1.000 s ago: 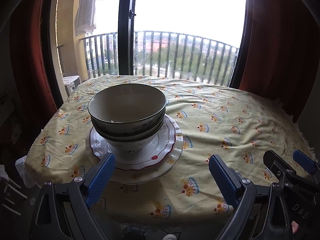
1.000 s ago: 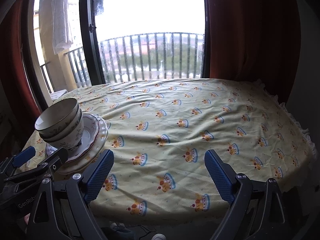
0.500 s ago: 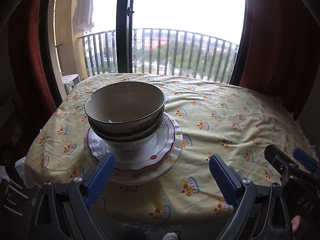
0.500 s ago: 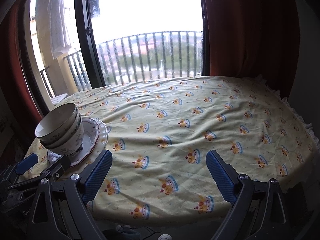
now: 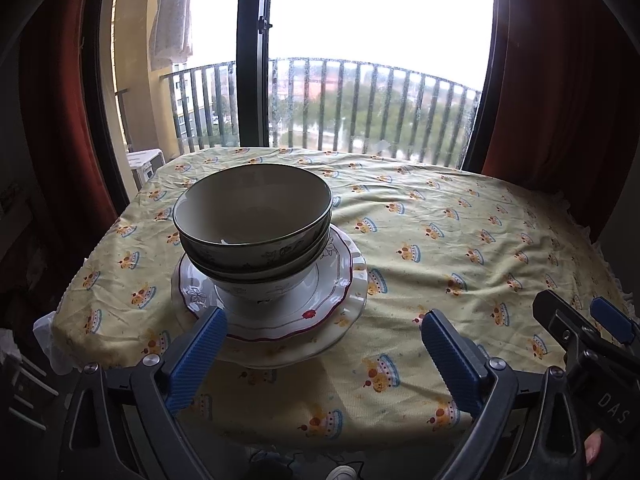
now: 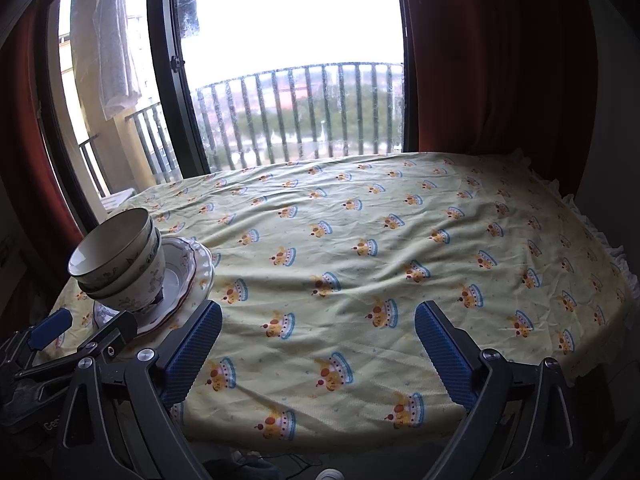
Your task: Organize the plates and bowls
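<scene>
Left wrist view is showing nested bowls point(image 5: 254, 216) sitting upright, mouths up, on stacked scalloped plates point(image 5: 340, 280) near the tablecloth's point(image 5: 460, 240) left edge. The left gripper point(image 5: 320, 356) is standing wide apart, empty; the right gripper point(image 6: 316, 354) is opening over bare cloth, holding nothing.

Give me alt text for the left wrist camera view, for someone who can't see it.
A stack of bowls sits on two stacked plates on a yellow crown-print tablecloth, just beyond the open, empty left gripper. Behind the table are a balcony railing and red curtains.
</scene>
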The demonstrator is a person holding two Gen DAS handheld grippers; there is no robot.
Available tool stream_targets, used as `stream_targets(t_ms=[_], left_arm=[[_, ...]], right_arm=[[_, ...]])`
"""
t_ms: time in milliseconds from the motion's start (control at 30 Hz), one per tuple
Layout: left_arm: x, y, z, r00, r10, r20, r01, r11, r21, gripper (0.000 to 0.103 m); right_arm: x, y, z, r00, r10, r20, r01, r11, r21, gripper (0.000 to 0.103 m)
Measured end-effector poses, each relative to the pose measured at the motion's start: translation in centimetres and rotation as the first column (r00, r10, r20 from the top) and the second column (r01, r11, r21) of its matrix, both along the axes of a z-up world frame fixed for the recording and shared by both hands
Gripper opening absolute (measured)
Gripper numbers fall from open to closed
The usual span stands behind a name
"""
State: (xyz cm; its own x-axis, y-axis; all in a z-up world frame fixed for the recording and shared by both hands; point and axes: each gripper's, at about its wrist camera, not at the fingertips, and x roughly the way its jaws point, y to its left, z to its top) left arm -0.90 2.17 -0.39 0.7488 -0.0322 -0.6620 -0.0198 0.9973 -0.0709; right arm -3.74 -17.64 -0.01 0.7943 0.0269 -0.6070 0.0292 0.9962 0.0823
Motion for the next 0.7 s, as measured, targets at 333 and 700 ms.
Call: stream_targets(t_ms=[333, 700], left_arm=[[-0.4, -0.1, -0.1, 1.0, 0.002, 0.0, -0.002, 1.0, 0.005, 0.1], [-1.1, -0.5, -0.2, 1.0, -0.007, 0.005, 0.007, 1.0, 0.004, 0.103]], right_arm=[[-0.5, -0.6, -0.2, 1.0, -0.01, 0.001, 0.01, 1.0, 0.006, 0.099], [-1.0, -1.2, -0.1, 1.0, -0.027, 0.007, 0.027, 1.0, 0.015, 0.099]])
